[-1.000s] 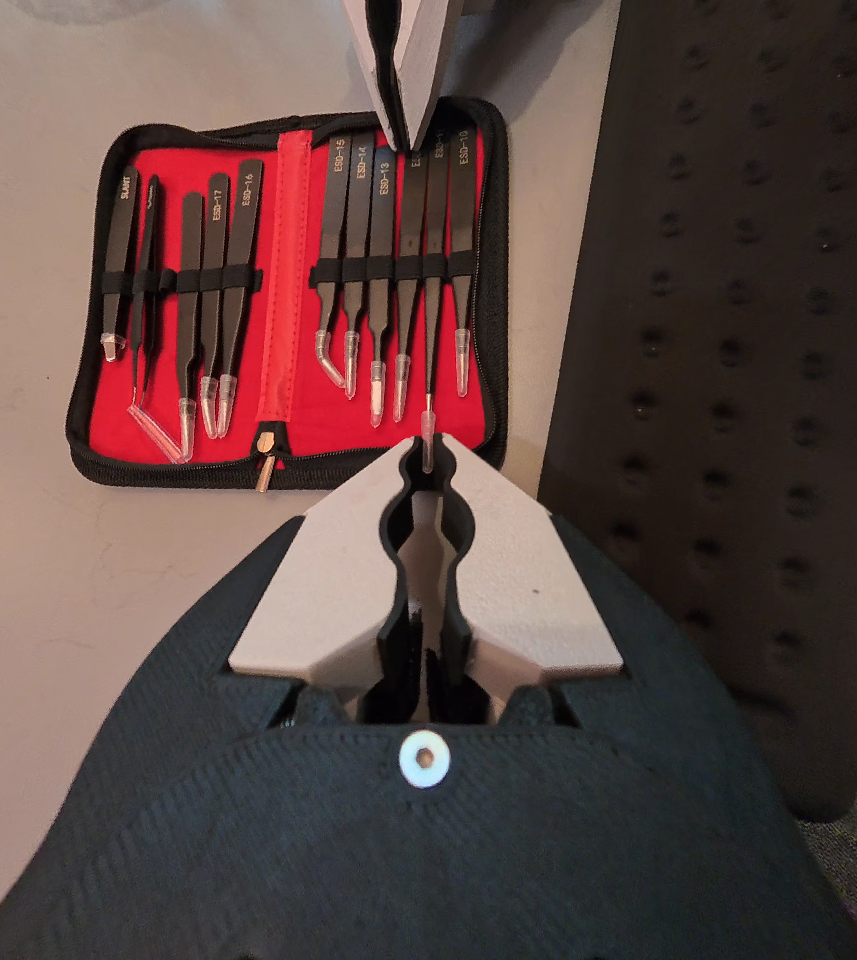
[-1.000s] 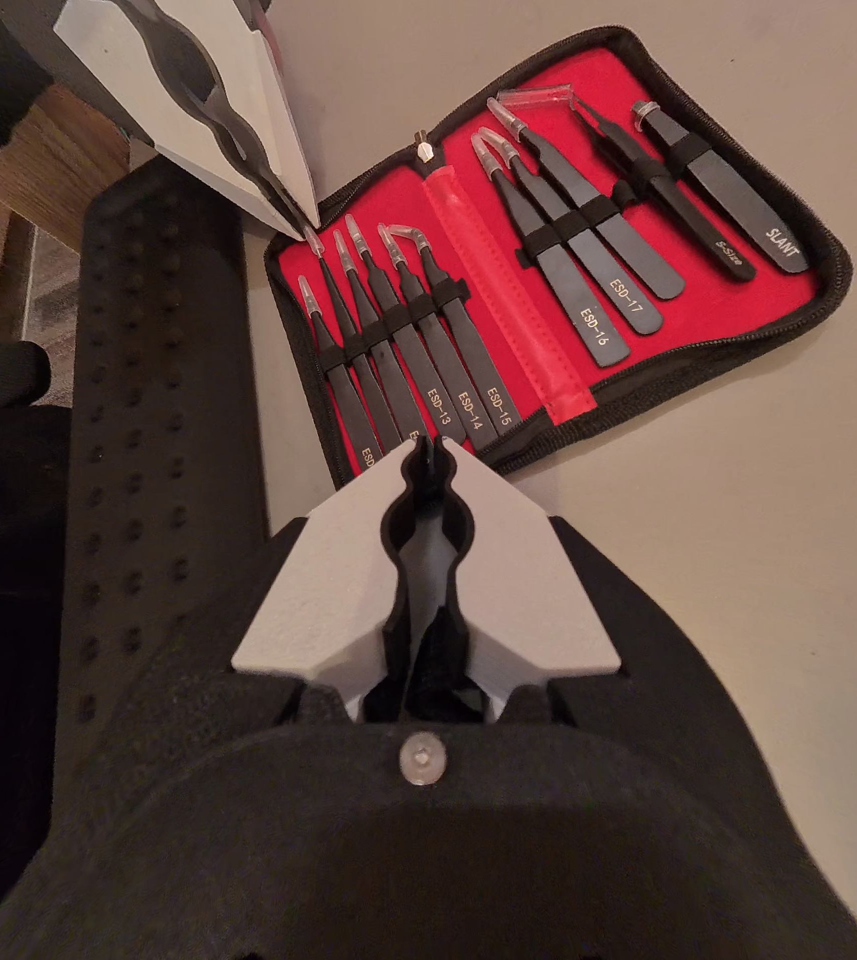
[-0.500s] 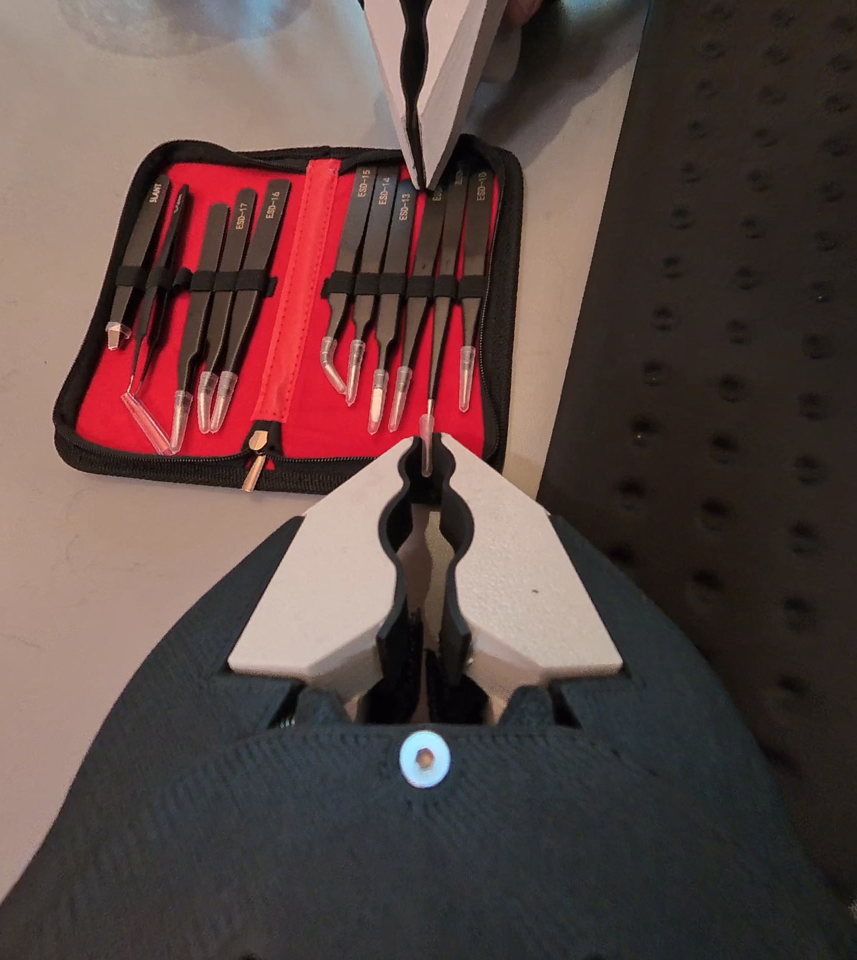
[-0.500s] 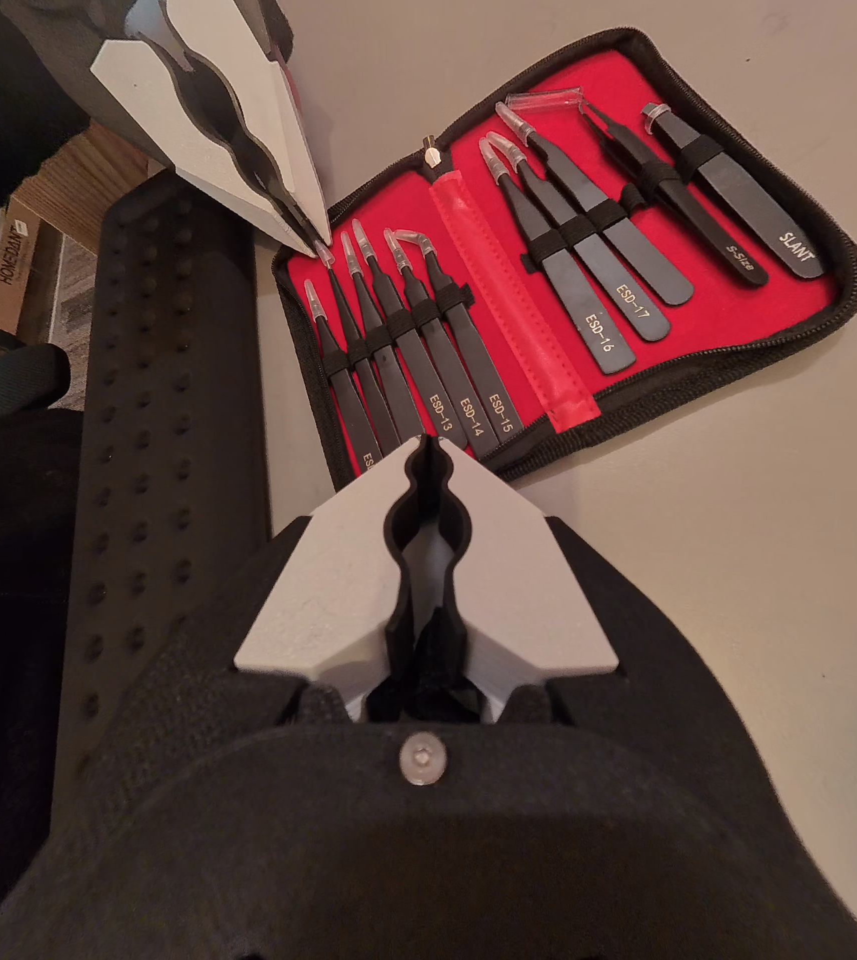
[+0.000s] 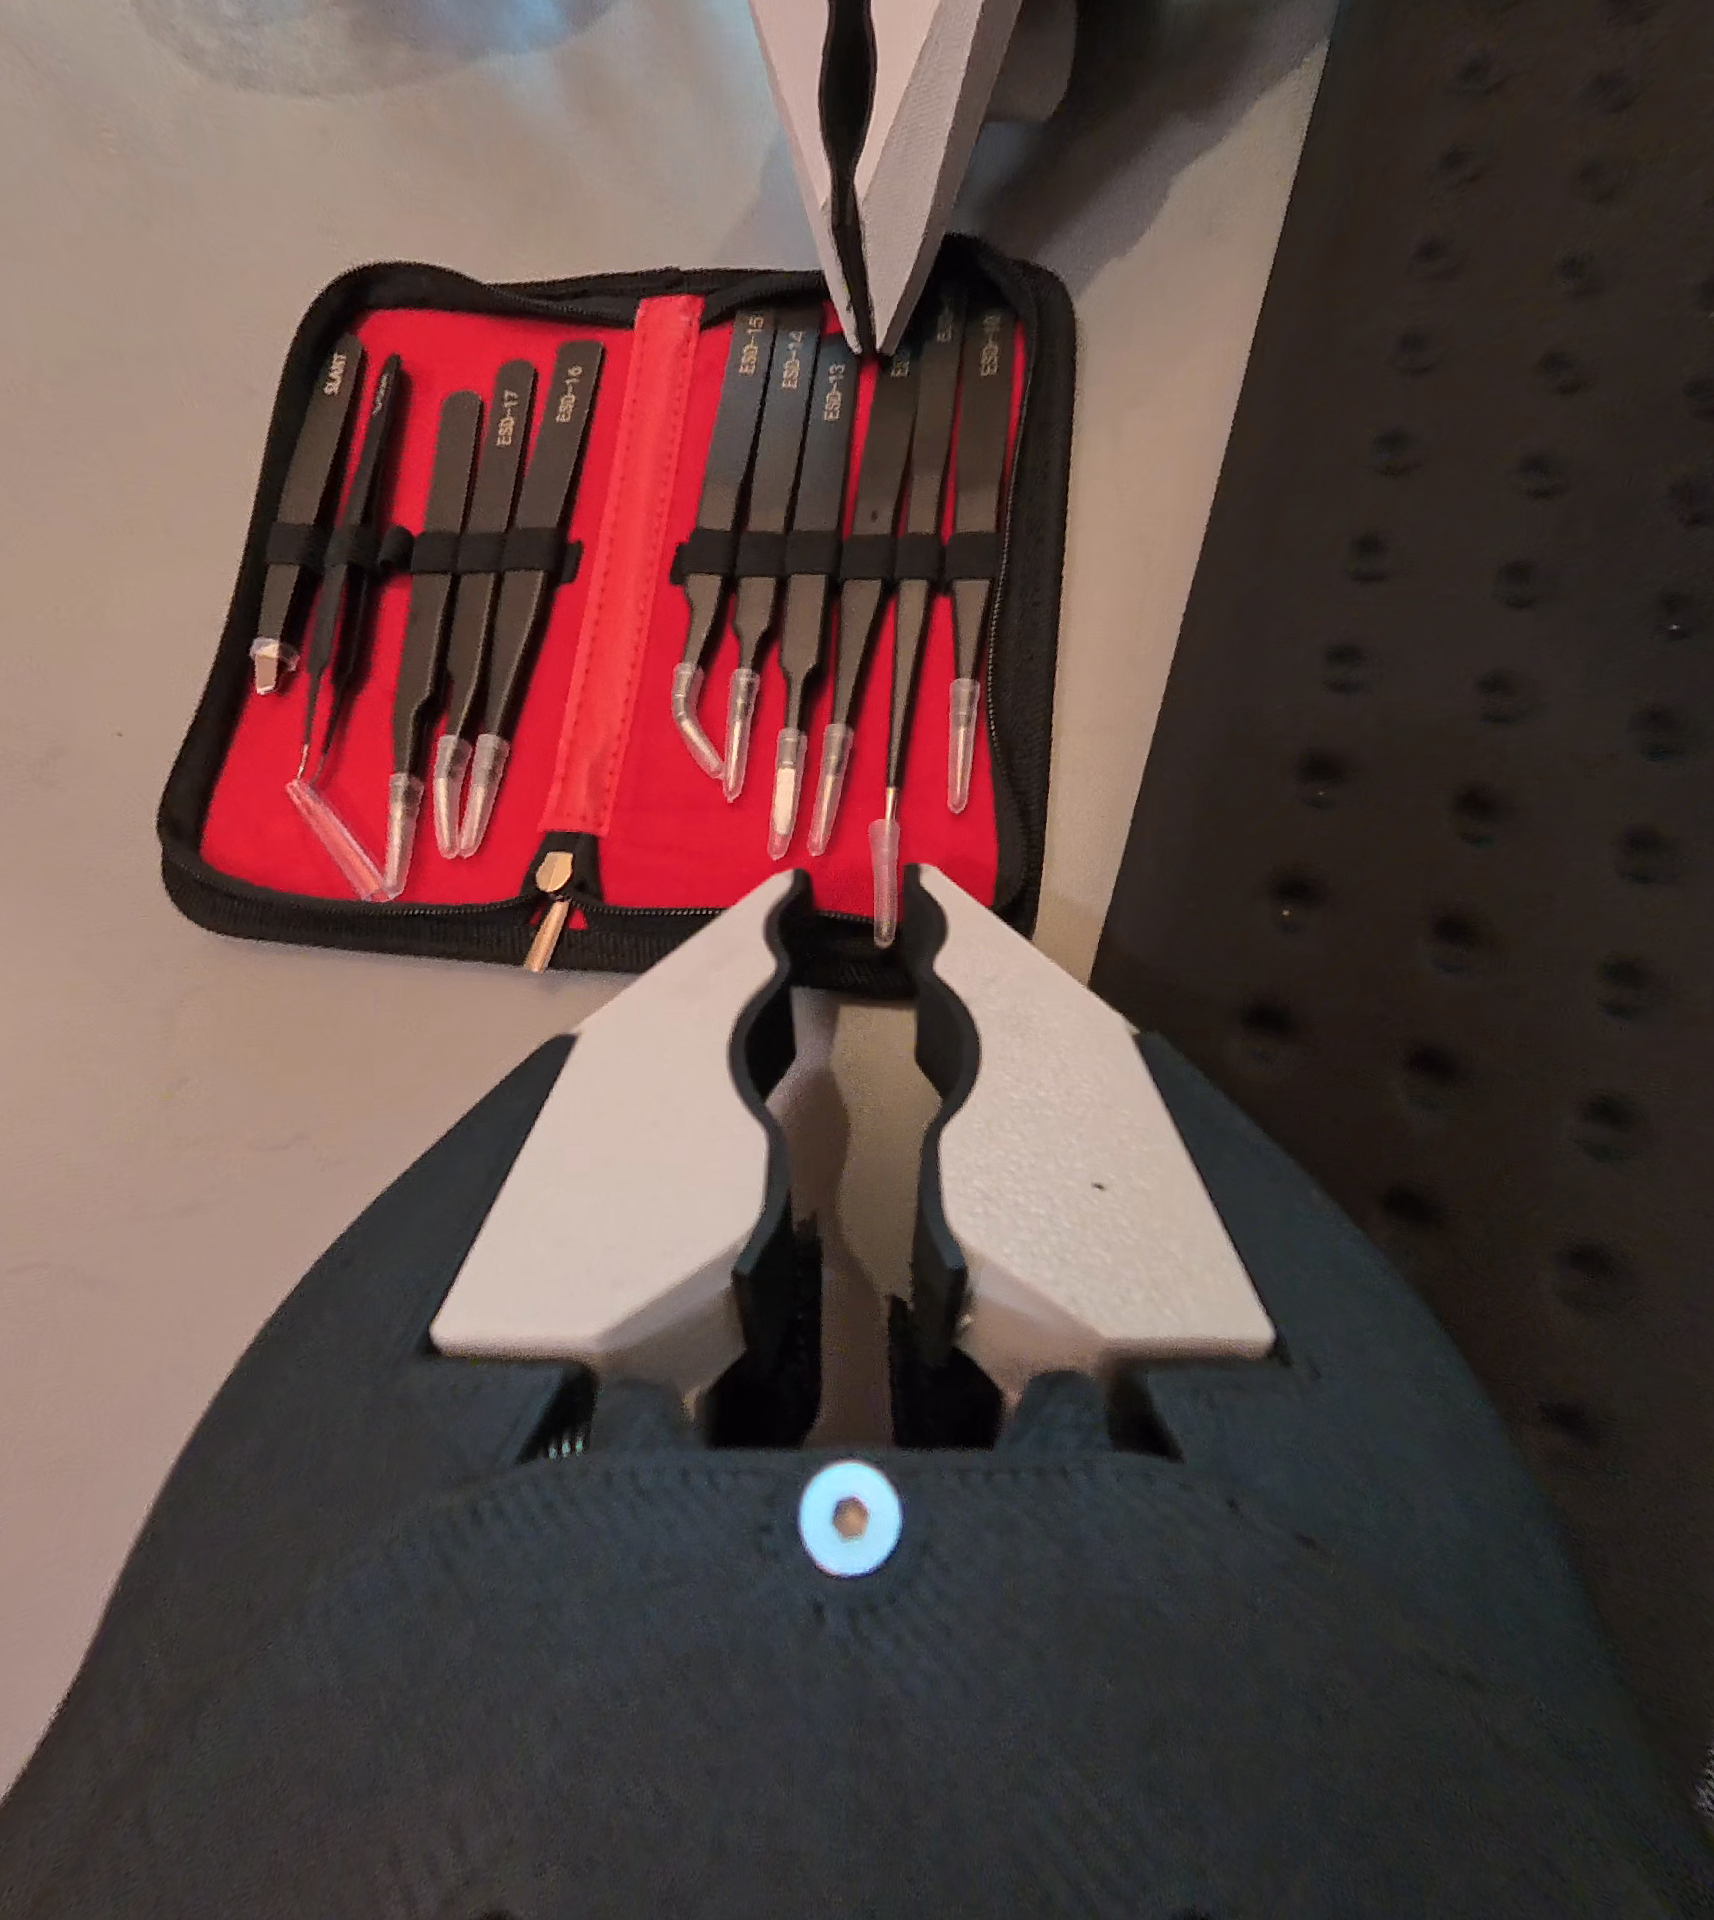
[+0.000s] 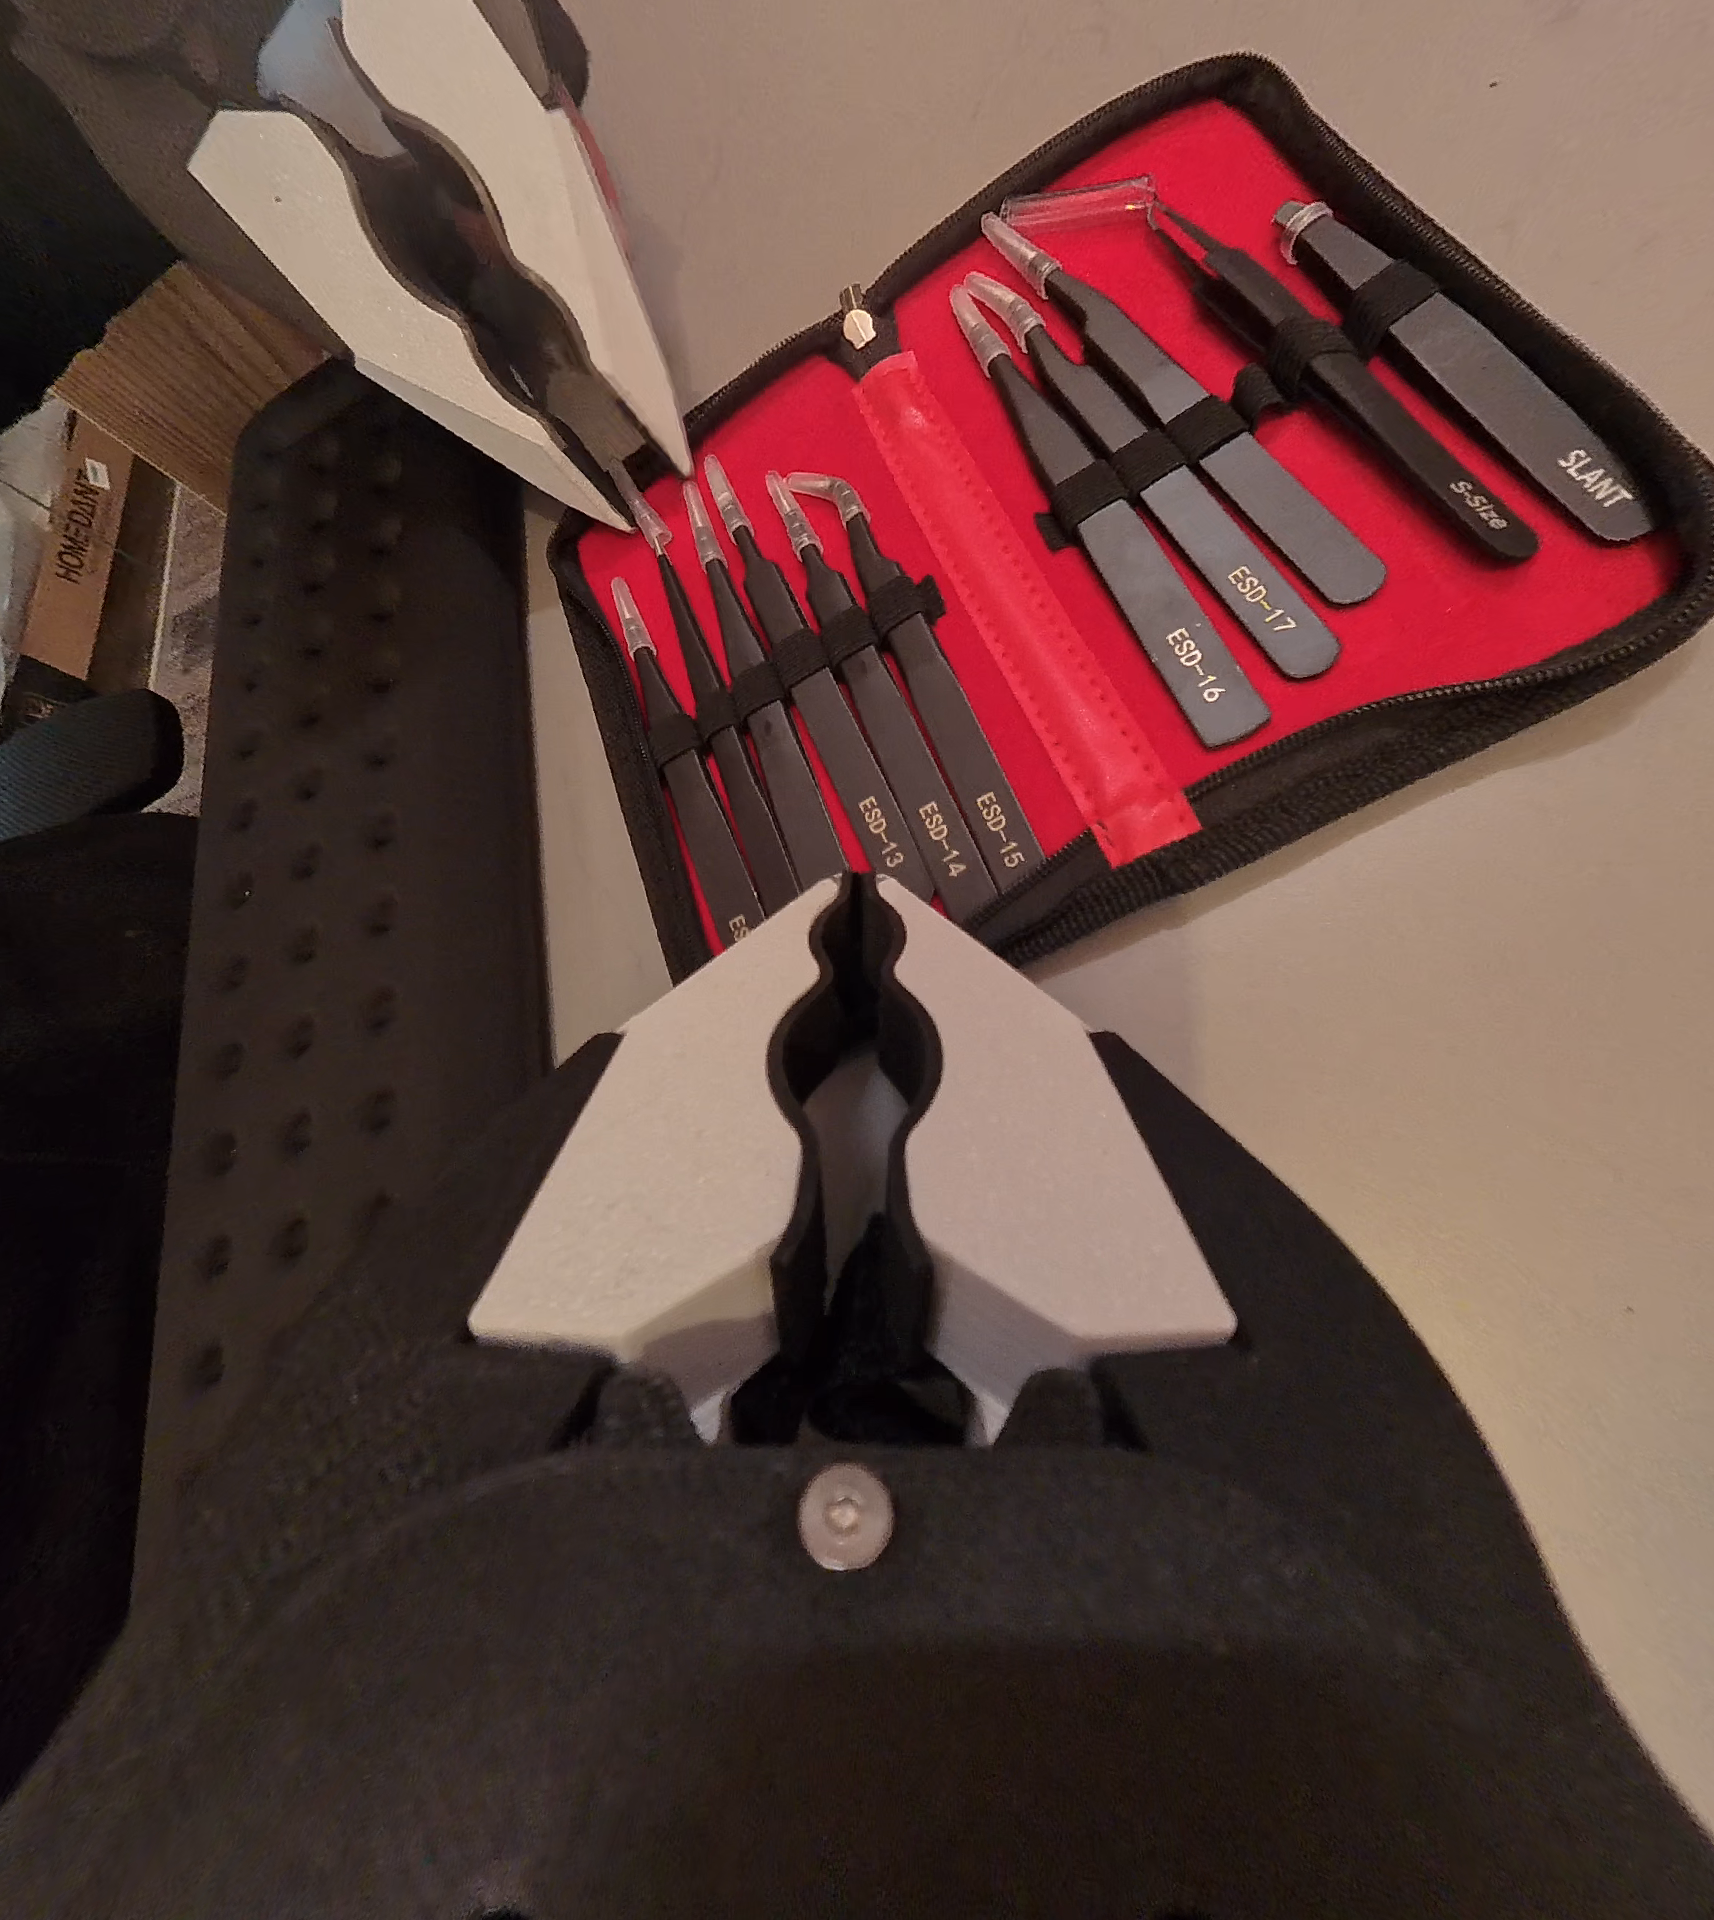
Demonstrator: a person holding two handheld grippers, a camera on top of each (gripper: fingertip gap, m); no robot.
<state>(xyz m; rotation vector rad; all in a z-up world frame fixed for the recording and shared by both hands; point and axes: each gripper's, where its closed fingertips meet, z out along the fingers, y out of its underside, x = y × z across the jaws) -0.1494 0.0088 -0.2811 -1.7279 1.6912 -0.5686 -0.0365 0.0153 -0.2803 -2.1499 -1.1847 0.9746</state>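
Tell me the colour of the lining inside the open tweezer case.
Red lining, edged by a black zipper border; it shows best in the right wrist view.

Tweezers (image 5: 811,540) lie in case (image 5: 240,894), beside mat (image 5: 1507,727).

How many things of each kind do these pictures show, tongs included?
Black tweezers: 11
Red-lined zip case: 1
Black dimpled mat: 1
Tongs: 2 (left tongs, right tongs)
Total: 15
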